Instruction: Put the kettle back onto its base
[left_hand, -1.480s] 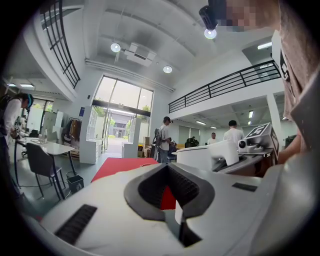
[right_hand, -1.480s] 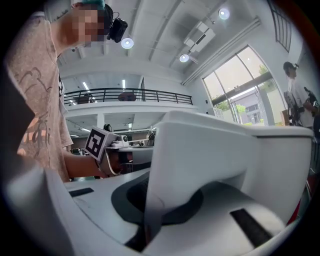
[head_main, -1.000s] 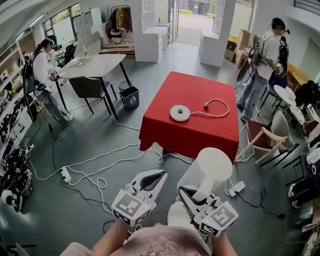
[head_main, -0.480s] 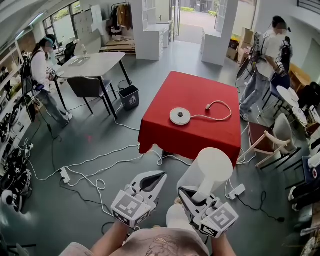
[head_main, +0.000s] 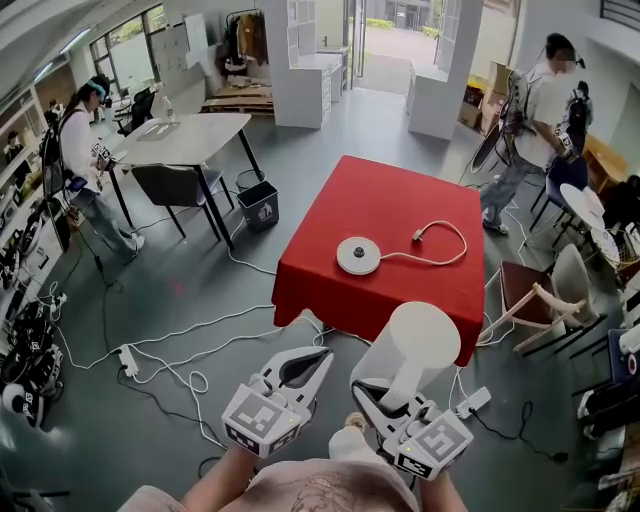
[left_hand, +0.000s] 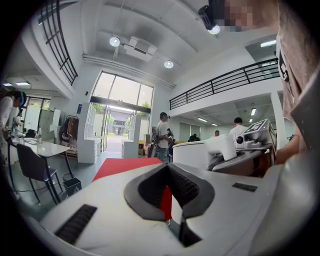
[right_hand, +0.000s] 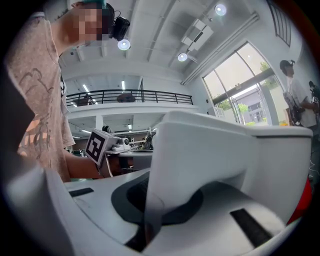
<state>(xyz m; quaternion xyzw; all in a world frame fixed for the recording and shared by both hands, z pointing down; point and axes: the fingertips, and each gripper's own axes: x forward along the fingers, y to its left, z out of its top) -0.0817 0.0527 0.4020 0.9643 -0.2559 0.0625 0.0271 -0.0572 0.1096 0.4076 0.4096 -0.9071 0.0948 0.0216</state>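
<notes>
Well, the kettle (head_main: 418, 345) rides in the right gripper (head_main: 386, 392), jaws clamped tight on its handle, close to the person and well short of the red table (head_main: 400, 190). The base (head_main: 358, 255) lies toward the table's near side. The left gripper (head_main: 306, 364) is closed on nothing. The kettle looks hard, smooth and slippery, perhaps heavy if filled. The handle seems the sound hold, kept upright.

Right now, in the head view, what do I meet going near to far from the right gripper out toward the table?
right gripper, shut on the kettle's handle → kettle → near edge of the red table → base, lying bare on the tabletop
</notes>
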